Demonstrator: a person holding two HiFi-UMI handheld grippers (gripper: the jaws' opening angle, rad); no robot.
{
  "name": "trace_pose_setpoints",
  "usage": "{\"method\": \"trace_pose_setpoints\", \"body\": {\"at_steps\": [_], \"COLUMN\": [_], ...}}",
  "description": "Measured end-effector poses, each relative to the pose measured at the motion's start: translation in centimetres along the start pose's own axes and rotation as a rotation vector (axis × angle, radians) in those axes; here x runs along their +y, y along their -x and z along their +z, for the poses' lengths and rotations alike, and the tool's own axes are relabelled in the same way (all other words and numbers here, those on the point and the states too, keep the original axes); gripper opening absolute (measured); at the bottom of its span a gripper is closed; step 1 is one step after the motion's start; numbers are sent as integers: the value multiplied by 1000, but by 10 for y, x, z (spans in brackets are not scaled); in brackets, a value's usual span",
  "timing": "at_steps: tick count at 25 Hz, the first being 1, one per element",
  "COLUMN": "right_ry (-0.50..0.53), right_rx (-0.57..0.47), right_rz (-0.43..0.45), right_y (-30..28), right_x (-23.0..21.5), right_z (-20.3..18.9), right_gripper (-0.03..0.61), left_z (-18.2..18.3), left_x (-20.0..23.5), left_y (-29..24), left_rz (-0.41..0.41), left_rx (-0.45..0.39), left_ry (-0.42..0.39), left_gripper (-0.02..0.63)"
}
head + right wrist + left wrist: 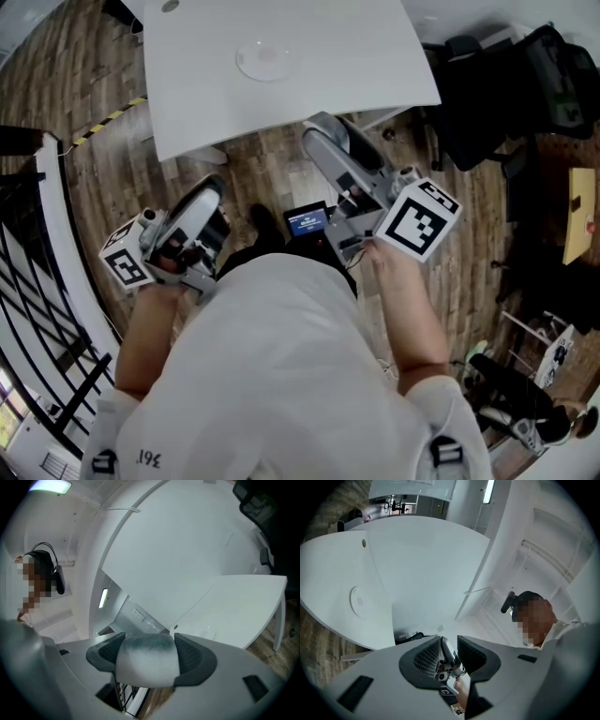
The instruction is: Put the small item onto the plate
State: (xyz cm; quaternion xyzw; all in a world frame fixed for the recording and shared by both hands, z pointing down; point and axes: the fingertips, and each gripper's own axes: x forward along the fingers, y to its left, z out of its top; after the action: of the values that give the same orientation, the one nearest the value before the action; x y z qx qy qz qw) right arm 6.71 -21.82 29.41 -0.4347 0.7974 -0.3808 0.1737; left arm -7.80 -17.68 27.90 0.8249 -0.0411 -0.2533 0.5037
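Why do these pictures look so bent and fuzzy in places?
Gripper views: wide-angle lenses bend the table, corners go dark. Right gripper view: the item, close to the lens, is blurred. Head view: the plate barely shows on the white table.

Bright even light, ceiling lamp point(489, 491) glare — fisheye warp, dark corners

Open tabletop point(361, 61) around plate point(266, 58)

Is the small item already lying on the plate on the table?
No: in the head view the plate lies bare on the white table, while the right gripper holds a grey-white item between its jaws.
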Motion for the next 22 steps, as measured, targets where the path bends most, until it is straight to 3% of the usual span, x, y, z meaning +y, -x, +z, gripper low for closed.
{"method": "trace_pose_setpoints", "body": {"at_steps": [8,22], "right_ry": [26,35], "right_rx": [41,148], "right_rz": [15,75], "right_y": [-25,-60], "right_x": [2,-48], "right_z": [2,38], "right_gripper": [318,318], "left_z": [11,22], "left_x": [6,43], "left_y": [1,-45], "left_rz": [11,82], "left_rx": [-22,-111], "left_ry": [9,-15], "left_gripper": [110,110]}}
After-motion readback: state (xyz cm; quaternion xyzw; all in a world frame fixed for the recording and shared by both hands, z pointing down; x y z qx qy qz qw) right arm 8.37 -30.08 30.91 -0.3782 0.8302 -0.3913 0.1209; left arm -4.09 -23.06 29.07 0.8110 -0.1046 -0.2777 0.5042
